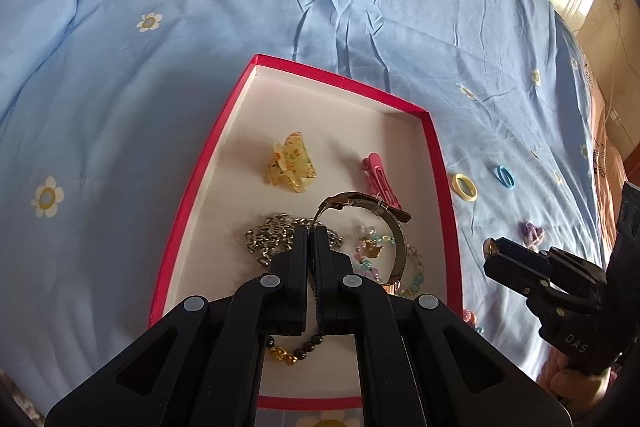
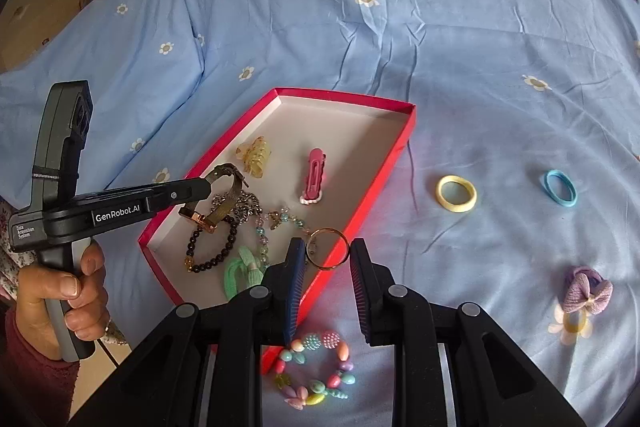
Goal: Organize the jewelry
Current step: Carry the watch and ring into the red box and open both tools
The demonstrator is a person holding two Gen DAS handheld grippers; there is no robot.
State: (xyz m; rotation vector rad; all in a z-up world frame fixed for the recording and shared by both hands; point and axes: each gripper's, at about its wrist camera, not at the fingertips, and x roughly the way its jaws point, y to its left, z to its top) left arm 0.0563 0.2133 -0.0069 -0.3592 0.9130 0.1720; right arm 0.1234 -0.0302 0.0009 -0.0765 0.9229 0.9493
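A brown watch strap (image 1: pixel 362 223) is being pinched by the left gripper (image 1: pixel 311 233) over the red box (image 1: pixel 434 147), where a yellow hair claw (image 1: pixel 291 169) and pink clip (image 1: pixel 380 183) are being kept.
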